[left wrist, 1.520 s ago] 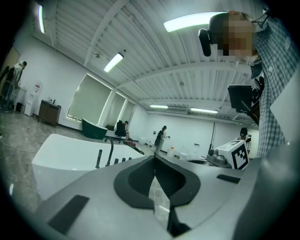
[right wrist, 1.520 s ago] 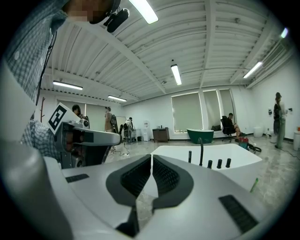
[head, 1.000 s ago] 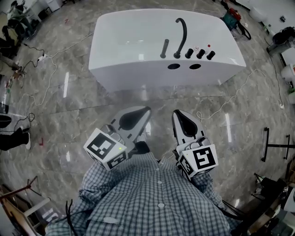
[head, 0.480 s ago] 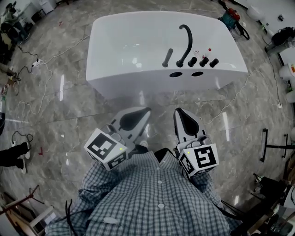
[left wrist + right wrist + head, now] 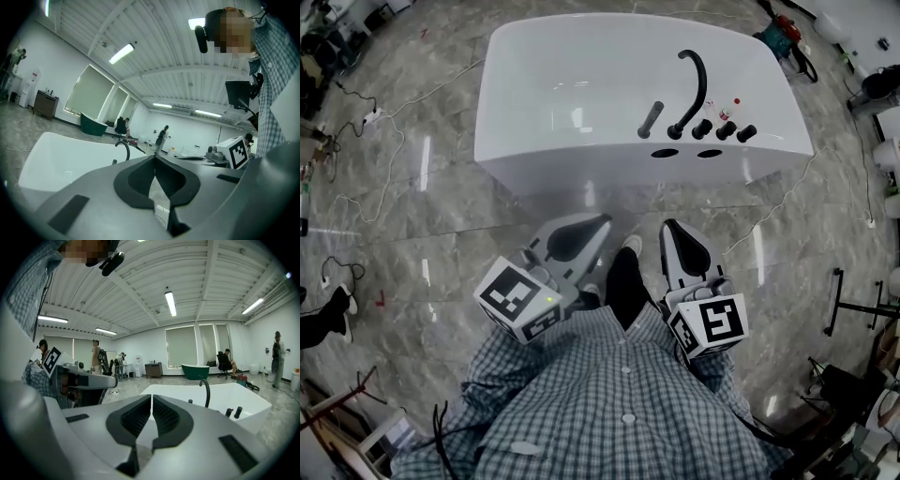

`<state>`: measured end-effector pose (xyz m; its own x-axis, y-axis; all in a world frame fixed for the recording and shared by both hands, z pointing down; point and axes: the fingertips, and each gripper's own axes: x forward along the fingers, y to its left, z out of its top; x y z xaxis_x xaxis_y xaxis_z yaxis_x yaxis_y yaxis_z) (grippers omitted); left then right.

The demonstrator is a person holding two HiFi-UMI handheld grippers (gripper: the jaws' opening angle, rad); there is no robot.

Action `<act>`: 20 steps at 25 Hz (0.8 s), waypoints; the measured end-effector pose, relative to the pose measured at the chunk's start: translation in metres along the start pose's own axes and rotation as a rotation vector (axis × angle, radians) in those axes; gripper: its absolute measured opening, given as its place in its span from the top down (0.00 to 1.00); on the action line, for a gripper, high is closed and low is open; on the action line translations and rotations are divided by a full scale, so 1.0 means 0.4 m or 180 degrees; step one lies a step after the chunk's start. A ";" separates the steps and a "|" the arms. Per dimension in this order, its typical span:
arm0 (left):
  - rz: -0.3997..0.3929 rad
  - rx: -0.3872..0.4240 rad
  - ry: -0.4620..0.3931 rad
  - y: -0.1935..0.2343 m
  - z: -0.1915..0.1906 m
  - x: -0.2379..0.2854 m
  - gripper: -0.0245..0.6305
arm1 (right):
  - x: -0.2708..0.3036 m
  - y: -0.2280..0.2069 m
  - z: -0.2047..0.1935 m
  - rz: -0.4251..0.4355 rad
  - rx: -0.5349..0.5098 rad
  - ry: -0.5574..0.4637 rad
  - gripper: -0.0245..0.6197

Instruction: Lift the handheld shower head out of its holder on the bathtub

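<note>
Not at the tub yet, both tongs pinched shut and empty

The left tongs are closed tight with nothing in them, held low in front of the person's checked shirt and well short of the white bathtub. The handheld shower head sits tilted in its holder on the tub's near ledge, just left of the curved black spout and the row of knobs. Right tongs, same deal: shut, empty. Looks like the approach step to me. Next you'd need to get close, open one pair wide and line it up around the handle before lifting.
</note>
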<state>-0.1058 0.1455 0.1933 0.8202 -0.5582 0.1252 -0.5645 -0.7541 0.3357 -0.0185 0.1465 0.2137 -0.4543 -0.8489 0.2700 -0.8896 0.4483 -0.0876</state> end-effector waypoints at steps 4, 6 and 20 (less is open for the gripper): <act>0.0076 -0.0011 0.0021 0.055 0.010 0.055 0.95 | 0.069 -0.048 0.003 0.0088 0.0018 0.0023 0.93; 0.0117 -0.0018 0.0034 0.084 0.020 0.089 0.95 | 0.106 -0.079 0.010 0.0131 0.0023 0.0041 0.93; 0.0437 -0.0082 -0.0112 0.255 0.150 0.455 0.95 | 0.365 -0.402 0.124 0.0545 -0.0138 0.0080 0.93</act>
<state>-0.0196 -0.0539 0.1946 0.7315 -0.6676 0.1390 -0.6681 -0.6609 0.3417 0.0558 -0.0635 0.2197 -0.5973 -0.7520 0.2787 -0.7962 0.5979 -0.0931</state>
